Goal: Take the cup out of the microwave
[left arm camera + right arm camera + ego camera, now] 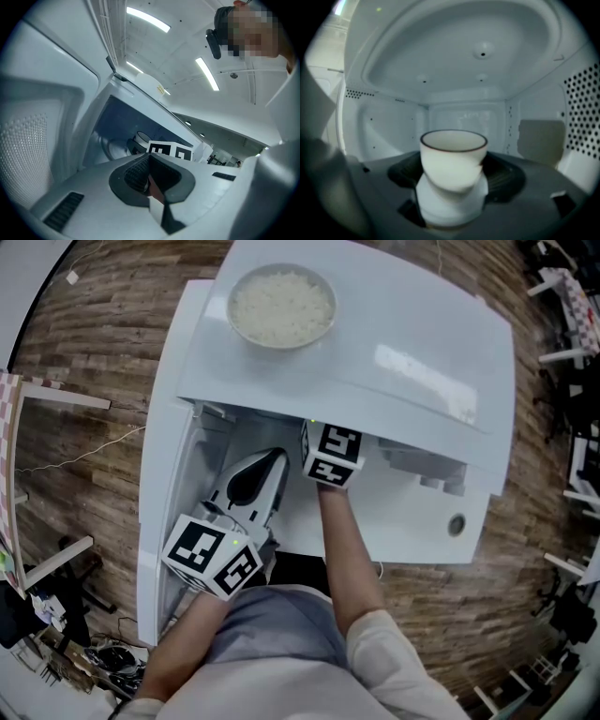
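A white cup point(453, 157) with a dark rim stands upright inside the open white microwave point(394, 362). My right gripper point(453, 190) reaches into the cavity; it is open, with the cup between its dark pads point(401, 171) and gaps showing on both sides. In the head view only its marker cube point(331, 454) shows, at the cavity mouth. My left gripper point(255, 479) hangs outside, in front of the opening beside the door, with its jaws shut point(149, 180) and nothing gripped. From the left gripper view the cup point(139, 139) peeks out behind the right cube point(171, 151).
A bowl of rice point(281, 306) sits on top of the microwave. The door point(164, 484) is swung open to the left. Inside, the perforated right wall point(581, 112) and the low ceiling point(483, 51) close in around the cup. Wooden floor surrounds the unit.
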Motion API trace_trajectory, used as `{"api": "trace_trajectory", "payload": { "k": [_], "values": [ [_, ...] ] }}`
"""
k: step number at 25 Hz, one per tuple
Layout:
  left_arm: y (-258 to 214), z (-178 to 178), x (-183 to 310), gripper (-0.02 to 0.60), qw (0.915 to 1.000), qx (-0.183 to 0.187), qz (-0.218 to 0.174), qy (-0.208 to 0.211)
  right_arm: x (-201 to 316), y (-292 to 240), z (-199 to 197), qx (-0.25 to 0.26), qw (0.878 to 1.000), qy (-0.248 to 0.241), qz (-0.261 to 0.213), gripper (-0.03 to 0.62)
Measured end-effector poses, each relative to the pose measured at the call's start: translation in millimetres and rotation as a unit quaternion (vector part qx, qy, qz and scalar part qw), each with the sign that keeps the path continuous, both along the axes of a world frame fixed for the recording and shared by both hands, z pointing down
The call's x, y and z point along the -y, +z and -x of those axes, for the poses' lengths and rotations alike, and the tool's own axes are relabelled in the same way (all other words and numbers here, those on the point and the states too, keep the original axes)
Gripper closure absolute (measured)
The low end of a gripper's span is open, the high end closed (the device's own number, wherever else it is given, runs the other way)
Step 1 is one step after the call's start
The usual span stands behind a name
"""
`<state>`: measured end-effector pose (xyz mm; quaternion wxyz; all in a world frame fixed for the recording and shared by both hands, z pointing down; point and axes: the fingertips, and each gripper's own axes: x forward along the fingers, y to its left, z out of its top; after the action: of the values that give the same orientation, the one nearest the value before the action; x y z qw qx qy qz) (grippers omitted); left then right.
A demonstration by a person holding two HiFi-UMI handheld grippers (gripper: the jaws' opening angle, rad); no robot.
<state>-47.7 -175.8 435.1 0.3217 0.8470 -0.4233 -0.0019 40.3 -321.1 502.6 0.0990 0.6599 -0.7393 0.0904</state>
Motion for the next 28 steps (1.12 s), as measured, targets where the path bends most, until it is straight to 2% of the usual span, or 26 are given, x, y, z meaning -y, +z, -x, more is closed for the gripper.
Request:
{"api": "trace_trajectory", "payload": {
  "k": [28],
  "values": [
    [-6, 5, 3, 0.572, 0.9997, -0.016, 0.002, -0.017, -15, -4, 1, 0.014, 1.0, -0.016, 0.0, 0.215]
  ]
}}
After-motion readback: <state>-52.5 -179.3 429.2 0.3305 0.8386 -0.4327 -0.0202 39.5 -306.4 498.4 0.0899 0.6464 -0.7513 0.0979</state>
